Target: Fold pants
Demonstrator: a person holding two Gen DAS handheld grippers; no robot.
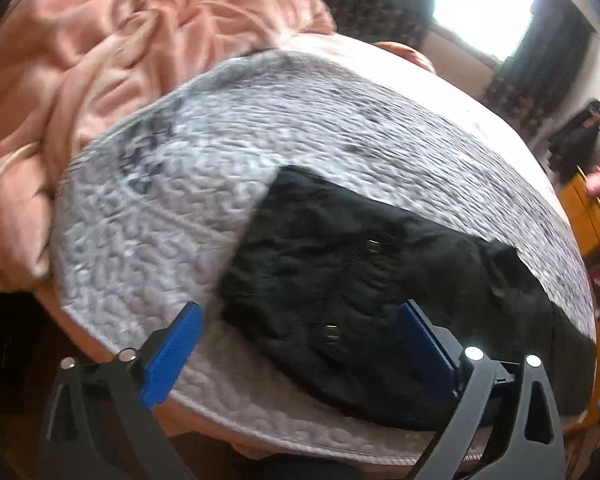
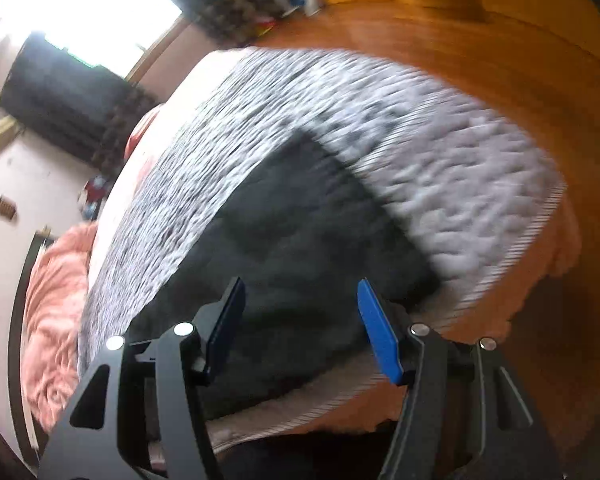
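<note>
Left wrist view: my left tool (image 1: pixel 300 336) hovers with its blue fingers (image 1: pixel 172 356) spread wide, grasping nothing, over the near edge of the black pants (image 1: pixel 340 264). My right tool (image 2: pixel 302 328) is likewise released, above the folded pants (image 2: pixel 300 240) on the grey quilt (image 2: pixel 440 168) covering the bed.

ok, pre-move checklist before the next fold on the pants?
1. Left gripper open, nothing held: ok.
2. Right gripper open, nothing held: ok.
3. Pants lying on the quilt, none over the near edge: ok.
4. Pants already folded into a compact block: looks so, but layers cannot tell.
5. Pink blanket apart from the pants: ok.
6. Right view sharp enough to pick a grasp edge: not ok, motion blur.
</note>
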